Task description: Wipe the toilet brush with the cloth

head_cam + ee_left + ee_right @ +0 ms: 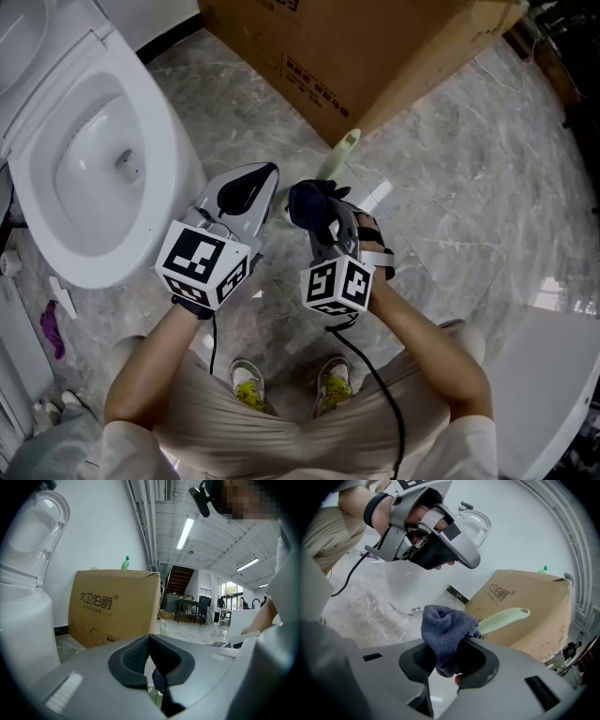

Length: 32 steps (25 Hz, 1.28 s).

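Observation:
My right gripper [317,217] is shut on a dark blue cloth [314,204], bunched between its jaws [449,660]. The cloth [444,629] sits against the lower part of the toilet brush's pale green handle [506,617]. In the head view that handle [337,157] pokes out beyond the cloth toward the cardboard box. The brush head is hidden. My left gripper [270,173] hangs just left of the cloth with its jaws together and nothing in them. It shows above the cloth in the right gripper view [469,562], apart from the handle. Its own view [149,641] looks toward the box.
An open white toilet [155,122] stands at the left. A large cardboard box [375,47] fills the back, with a green bottle [125,563] on top. A white panel [553,375] stands at the lower right. The person's feet [248,384] are on the marble floor below the grippers.

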{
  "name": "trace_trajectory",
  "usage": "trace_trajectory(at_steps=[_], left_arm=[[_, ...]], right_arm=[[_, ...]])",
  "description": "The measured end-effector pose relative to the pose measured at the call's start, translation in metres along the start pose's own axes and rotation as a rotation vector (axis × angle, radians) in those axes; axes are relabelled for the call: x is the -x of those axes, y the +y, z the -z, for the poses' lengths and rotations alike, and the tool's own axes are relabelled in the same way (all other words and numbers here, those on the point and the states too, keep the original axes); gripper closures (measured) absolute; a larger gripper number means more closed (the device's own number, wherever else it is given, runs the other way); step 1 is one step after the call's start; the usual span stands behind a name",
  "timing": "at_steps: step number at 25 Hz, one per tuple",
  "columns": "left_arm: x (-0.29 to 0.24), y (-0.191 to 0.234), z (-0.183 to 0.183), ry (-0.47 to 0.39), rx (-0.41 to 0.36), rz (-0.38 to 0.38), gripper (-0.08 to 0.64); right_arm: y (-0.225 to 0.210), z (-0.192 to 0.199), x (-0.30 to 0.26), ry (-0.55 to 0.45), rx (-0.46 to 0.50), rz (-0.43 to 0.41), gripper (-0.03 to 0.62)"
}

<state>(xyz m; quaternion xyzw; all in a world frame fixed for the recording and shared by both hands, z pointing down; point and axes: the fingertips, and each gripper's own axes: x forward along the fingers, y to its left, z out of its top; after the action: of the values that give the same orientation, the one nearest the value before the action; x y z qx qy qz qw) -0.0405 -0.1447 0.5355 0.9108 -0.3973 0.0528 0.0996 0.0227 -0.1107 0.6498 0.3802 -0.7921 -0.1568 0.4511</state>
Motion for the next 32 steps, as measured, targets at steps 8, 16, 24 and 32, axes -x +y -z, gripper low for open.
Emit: trace_trajectory(at_steps=[8,16,24,32], left_arm=[[-0.005,0.0,0.039,0.066,0.127,-0.047,0.56],[0.003,0.002,0.066,0.095,0.054,-0.057,0.56],[0.005,0.008,0.052,0.051,0.173,-0.075,0.56],[0.008,0.015,0.061,0.073,0.127,-0.098,0.56]], right_arm=[[0.029,0.021,-0.009,-0.026,-0.062,-0.044,0.486],[0.008,0.021,0.008,-0.109,-0.213,-0.016,0.486],[-0.05,-0.026,0.034,-0.235,-0.283,0.116,0.486],[-0.005,0.002,0.007,-0.114,-0.162,0.079,0.486]])
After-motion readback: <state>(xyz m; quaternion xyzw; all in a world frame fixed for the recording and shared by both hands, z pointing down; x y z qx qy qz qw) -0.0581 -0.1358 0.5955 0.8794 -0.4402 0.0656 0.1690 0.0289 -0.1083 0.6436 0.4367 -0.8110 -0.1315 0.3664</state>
